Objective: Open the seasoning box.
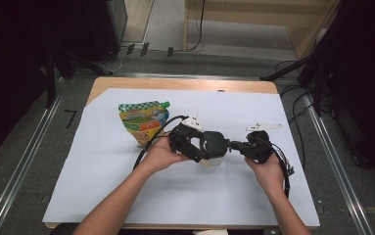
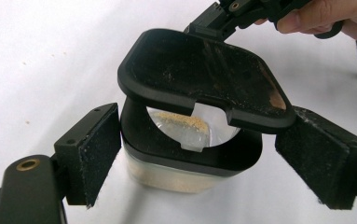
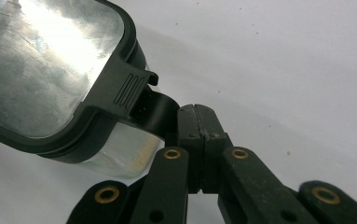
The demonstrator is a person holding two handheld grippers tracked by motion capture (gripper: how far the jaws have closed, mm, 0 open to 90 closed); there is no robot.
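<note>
At the middle of the white counter (image 1: 102, 196) the left tongs (image 2: 197, 161) stand open either side of the clear jar (image 2: 176, 175), ready to steady it, while the right tongs (image 3: 195, 122), at its 3 o'clock, pinch the black lid (image 2: 199, 79) tab, holding it tilted up.

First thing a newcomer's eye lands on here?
Mid-table, the two grippers meet over a small clear container of pale powder. The right gripper is shut on the tab of its black hinged lid, lifting it half open; the left gripper straddles the container with pads apart. Behind them on the white sheet stands a colourful spouted pouch.
</note>
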